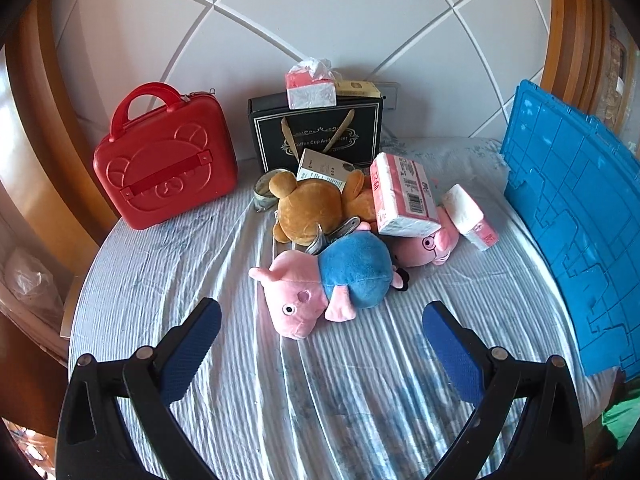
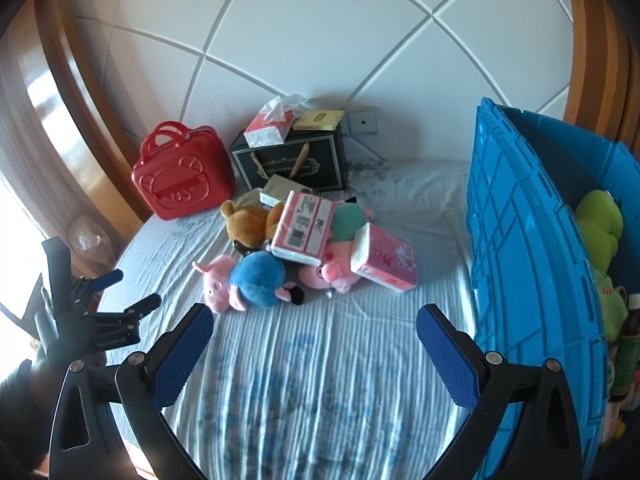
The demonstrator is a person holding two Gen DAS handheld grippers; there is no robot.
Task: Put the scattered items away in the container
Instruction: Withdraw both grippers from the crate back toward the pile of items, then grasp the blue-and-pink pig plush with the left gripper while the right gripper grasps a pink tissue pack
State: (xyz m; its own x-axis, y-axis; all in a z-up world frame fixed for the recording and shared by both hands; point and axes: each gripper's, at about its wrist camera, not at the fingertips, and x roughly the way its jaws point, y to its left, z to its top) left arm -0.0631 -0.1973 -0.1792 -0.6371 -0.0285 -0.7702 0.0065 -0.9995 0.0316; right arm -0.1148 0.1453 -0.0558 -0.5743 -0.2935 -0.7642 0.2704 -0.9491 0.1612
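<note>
I have both tools spread wide and holding nothing: the left tool (image 1: 322, 330) hangs low over the bed (image 1: 168, 280), pointed at the heap, and the right tool (image 2: 314, 334) sits higher, near the bed's right edge beside the blue crate (image 2: 520, 264).

The scattered things lie in one pile toward the head of the bed, in front of the black gift bag (image 1: 316, 132). Nearest me is the pig plush in the blue shirt (image 1: 320, 280), lying on its side with its head toward my left tool. Behind it is a brown bear plush (image 1: 312, 210), and a second pink pig (image 1: 428, 246) lies under a large tissue pack (image 1: 402, 194), with a smaller tissue pack (image 1: 472, 216) leaning at the right.

I judge the plush toys light and squashy — they will give under the pads, so I would close across the thick blue belly rather than a limb or ear, which could slip out. The tissue packs look light too, but their wrap is probably slick; I would pinch across the short side, firmly. Lifting the large pack first may keep the pile from toppling.

The crate already holds a green plush (image 2: 600, 224) — there seems to be room left.
</note>
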